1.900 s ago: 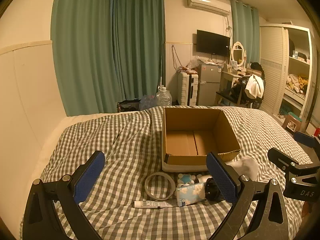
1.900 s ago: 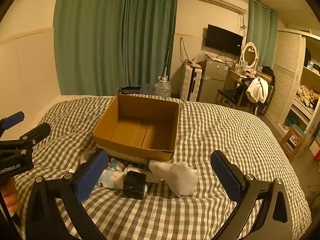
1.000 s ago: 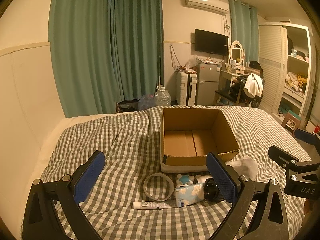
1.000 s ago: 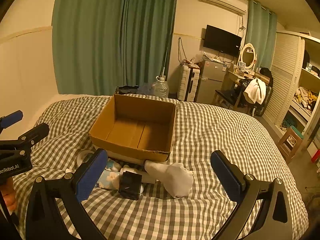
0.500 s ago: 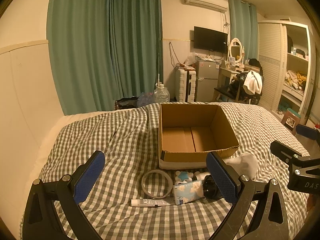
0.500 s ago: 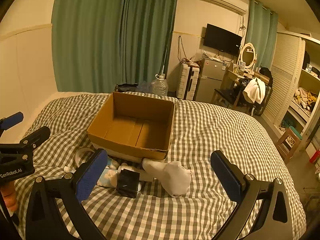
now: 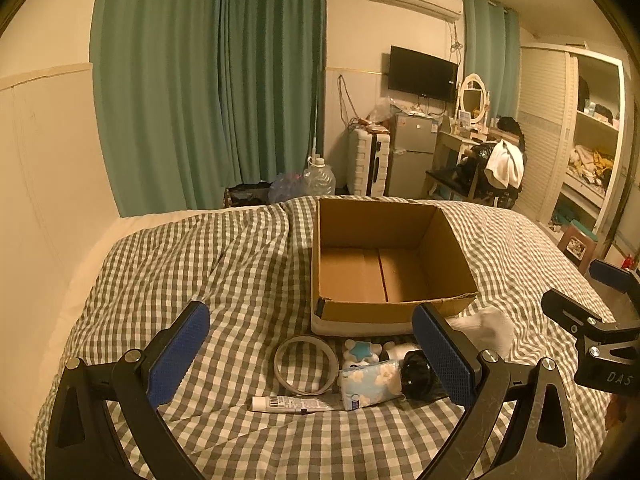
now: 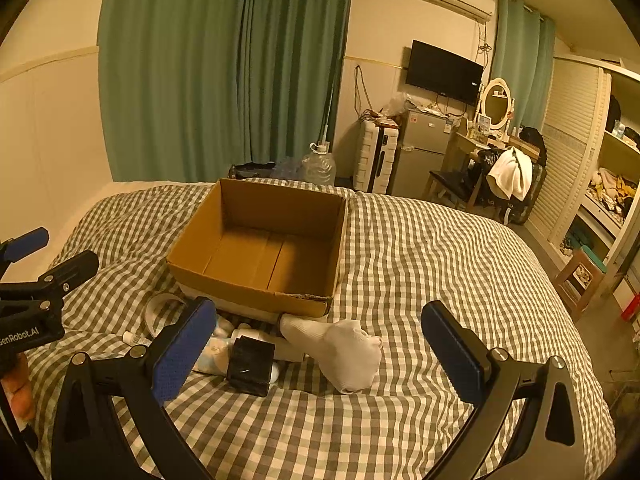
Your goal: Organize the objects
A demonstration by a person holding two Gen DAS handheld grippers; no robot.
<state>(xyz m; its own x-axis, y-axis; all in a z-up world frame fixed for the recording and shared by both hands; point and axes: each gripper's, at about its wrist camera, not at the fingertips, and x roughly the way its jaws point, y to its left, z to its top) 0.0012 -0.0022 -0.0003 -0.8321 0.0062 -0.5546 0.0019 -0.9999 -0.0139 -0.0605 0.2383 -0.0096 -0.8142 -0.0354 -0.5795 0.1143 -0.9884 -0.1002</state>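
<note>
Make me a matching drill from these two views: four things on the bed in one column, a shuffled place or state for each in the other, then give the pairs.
Things
1. cardboard box
2. white sock
3. tape ring
4. small tube

Places or states
A. lying flat nearest the camera in the left wrist view, just in front of the ring
B. open on top, nothing inside
C. round, lying flat by the box's front left corner
D. crumpled by the box's front right corner

Pairs: 1-B, 2-D, 3-C, 4-A
</note>
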